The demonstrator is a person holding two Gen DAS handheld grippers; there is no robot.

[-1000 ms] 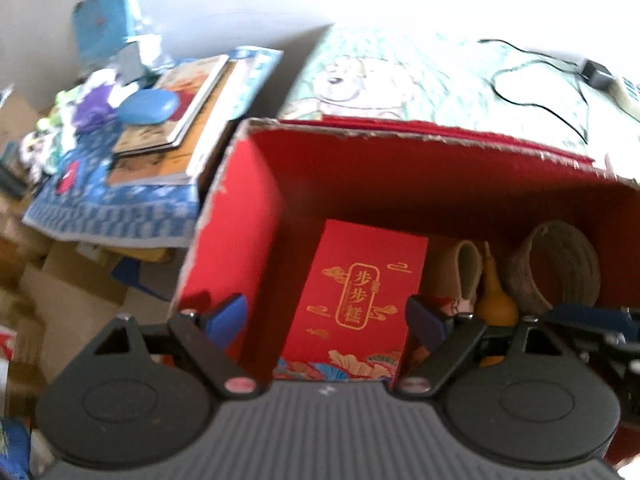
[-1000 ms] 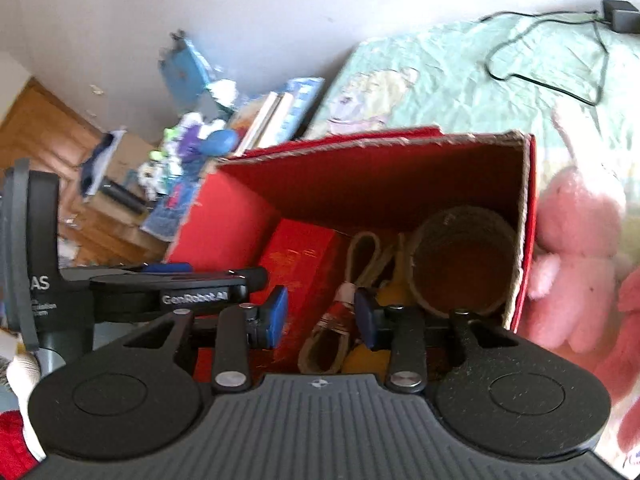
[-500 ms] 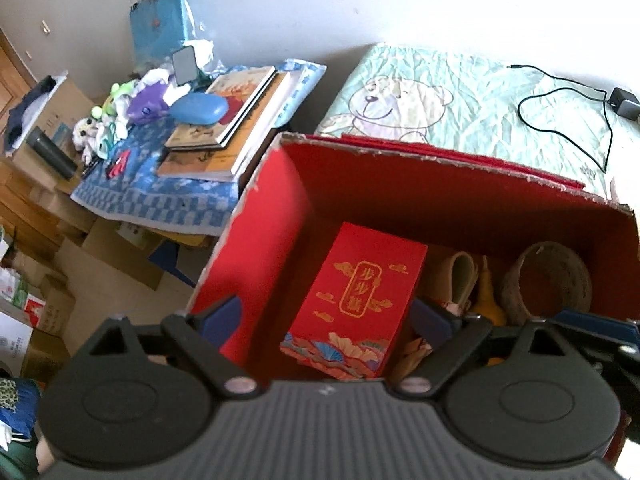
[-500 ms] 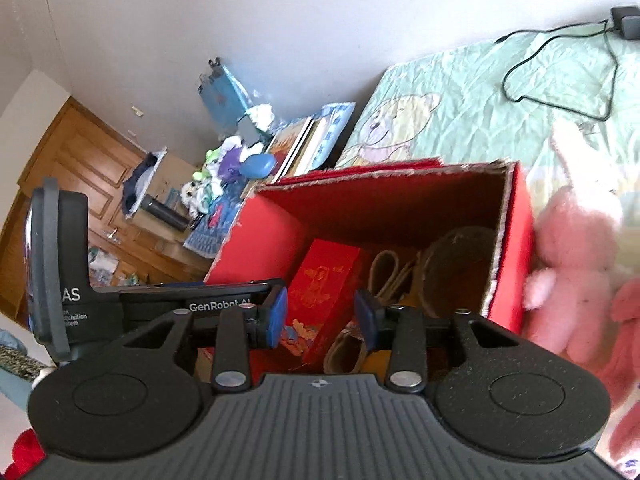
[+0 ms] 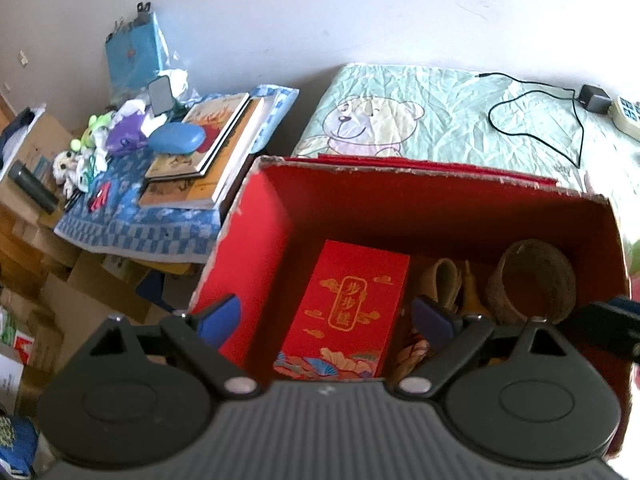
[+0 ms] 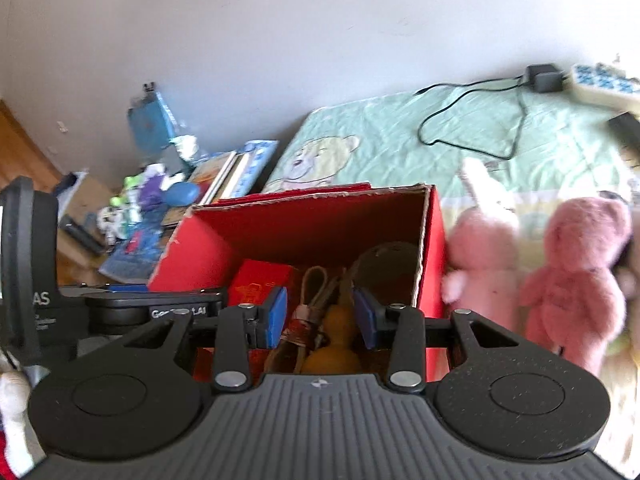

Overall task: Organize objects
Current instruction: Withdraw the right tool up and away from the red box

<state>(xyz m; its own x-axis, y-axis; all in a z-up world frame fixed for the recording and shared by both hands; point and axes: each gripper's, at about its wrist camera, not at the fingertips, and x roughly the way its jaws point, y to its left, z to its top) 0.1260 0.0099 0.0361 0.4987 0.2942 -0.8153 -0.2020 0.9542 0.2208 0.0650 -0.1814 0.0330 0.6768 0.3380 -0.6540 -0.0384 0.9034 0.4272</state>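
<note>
A red cardboard box (image 5: pixel 256 248) stands open on the bed. Inside lie a red gift box with gold characters (image 5: pixel 352 296), a coiled tan strap (image 5: pixel 444 276), a yellow gourd (image 6: pixel 332 344) and a round woven basket (image 5: pixel 532 284). My left gripper (image 5: pixel 326 316) hangs wide open above the box's left half, over the gift box, holding nothing. Over the box's near edge my right gripper (image 6: pixel 320 318) stands half open and empty, with the strap (image 6: pixel 312 292) and gourd below it. A pale pink plush rabbit (image 6: pixel 484 256) and a pink plush bear (image 6: pixel 576 276) sit right of the box (image 6: pixel 434 248).
Left of the bed a low table (image 5: pixel 132 224) with a blue cloth carries stacked books (image 5: pixel 208 152), a blue case (image 5: pixel 176 140) and small toys. A black cable (image 5: pixel 532 112), charger and power strip lie on the green bear-print sheet (image 5: pixel 400 112). Cardboard boxes crowd the floor at left.
Both grippers have risen and drawn back from the red box. The right view has tilted up, bringing the pink plush toys and more wall into sight. Nothing was grasped.
</note>
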